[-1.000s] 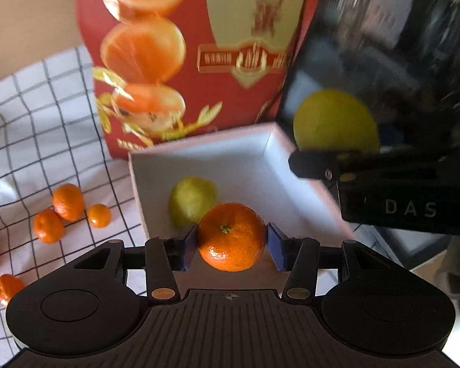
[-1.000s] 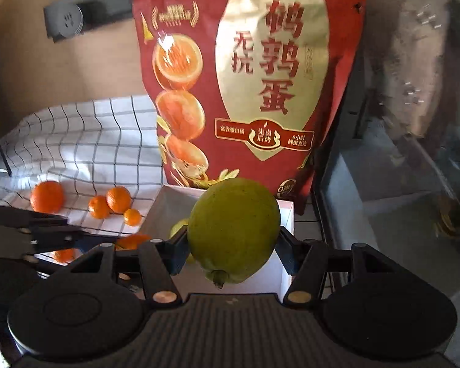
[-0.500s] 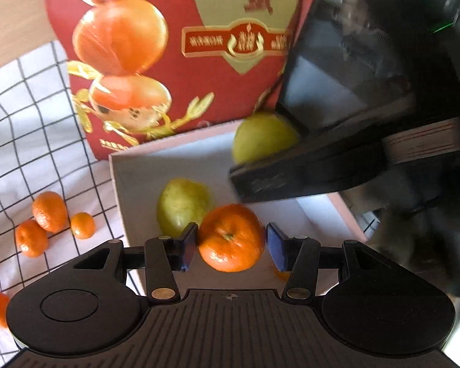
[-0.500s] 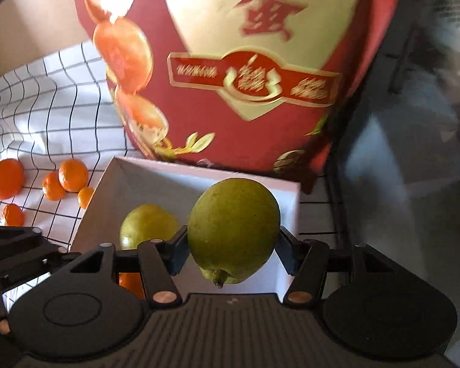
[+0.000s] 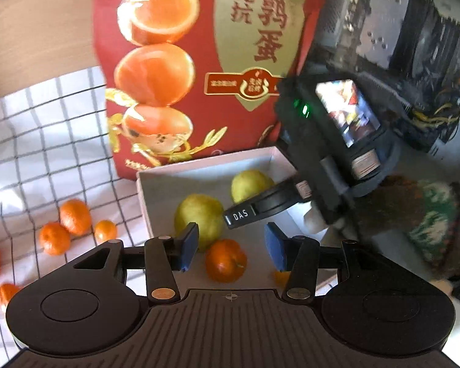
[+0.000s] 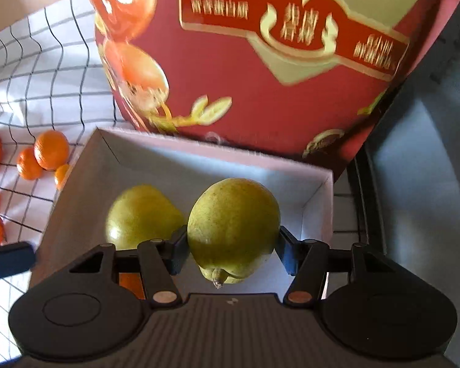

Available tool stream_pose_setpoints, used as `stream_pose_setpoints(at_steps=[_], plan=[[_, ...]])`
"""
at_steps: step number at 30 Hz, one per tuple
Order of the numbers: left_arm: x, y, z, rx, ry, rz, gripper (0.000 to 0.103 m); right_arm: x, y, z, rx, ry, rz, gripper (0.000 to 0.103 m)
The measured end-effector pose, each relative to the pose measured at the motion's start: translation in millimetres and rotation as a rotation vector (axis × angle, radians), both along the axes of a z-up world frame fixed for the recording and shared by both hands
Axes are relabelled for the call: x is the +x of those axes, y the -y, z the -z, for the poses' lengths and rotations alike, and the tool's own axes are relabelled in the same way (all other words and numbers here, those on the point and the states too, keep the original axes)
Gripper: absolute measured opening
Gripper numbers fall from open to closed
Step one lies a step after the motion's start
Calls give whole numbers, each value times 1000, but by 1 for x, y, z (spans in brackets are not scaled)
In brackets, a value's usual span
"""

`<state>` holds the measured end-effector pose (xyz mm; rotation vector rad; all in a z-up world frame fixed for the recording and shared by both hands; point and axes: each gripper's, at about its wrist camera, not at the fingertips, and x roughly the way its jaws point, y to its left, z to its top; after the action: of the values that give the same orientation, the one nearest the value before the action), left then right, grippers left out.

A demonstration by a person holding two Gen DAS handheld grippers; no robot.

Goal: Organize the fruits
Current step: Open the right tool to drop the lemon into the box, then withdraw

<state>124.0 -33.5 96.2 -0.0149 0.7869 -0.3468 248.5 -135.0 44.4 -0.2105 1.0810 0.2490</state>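
The shallow white cardboard box (image 5: 156, 184) holds a round orange mandarin (image 5: 226, 260) and a yellow-green pear (image 5: 198, 220). The left gripper (image 5: 231, 250) hovers above, jaws spread and empty. Only the right wrist view shows the right gripper (image 6: 232, 247) pinching a second yellow-green pear (image 6: 233, 226) above the box; only the left shows its screen.

left gripper (image 5: 231, 247) jaws spread wide, nothing between; right gripper (image 6: 232, 247) jaws clamped, angled downward.

A white cloth (image 5: 46, 153) with a black grid covers the surface. On it sits a white box (image 6: 156, 156), with a red bag (image 5: 199, 61) standing just behind. Several loose tangerines (image 5: 75, 216) lie on the cloth left of the box, close together but apart from it.
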Motion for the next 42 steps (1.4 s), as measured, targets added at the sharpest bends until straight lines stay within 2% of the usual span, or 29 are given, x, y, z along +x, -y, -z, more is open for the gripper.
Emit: stream_pose_setpoints(at_steps=[5, 10, 16, 21, 25, 29, 33, 35, 37, 42], plan=[[-25, -18, -1, -40, 20, -36, 53, -10, -11, 13, -39, 7, -20, 60], [-52, -48, 6, -58, 25, -96, 53, -23, -23, 11, -58, 21, -30, 60], [-63, -103, 30, -92, -67, -250, 52, -54, -33, -18, -68, 119, -35, 61], [-77, -143, 45, -128, -76, -332, 52, -79, -52, -43, -43, 222, -31, 65], [-85, -169, 54, -145, -94, -360, 52, -94, -73, -56, -19, 249, -67, 65], [-96, -192, 52, -139, -67, -414, 52, -111, -103, -74, 17, 276, -142, 64], [-105, -215, 53, -144, -67, -443, 52, -123, -138, -74, 110, 222, -233, 64], [-109, -225, 54, -148, -65, -455, 52, -127, -160, -65, 115, 193, -264, 64], [-113, -235, 54, -154, -64, -465, 52, -127, -179, -54, 110, 173, -273, 64], [-122, -260, 57, -146, -72, -494, 52, -120, -210, -23, 172, 62, -259, 64]])
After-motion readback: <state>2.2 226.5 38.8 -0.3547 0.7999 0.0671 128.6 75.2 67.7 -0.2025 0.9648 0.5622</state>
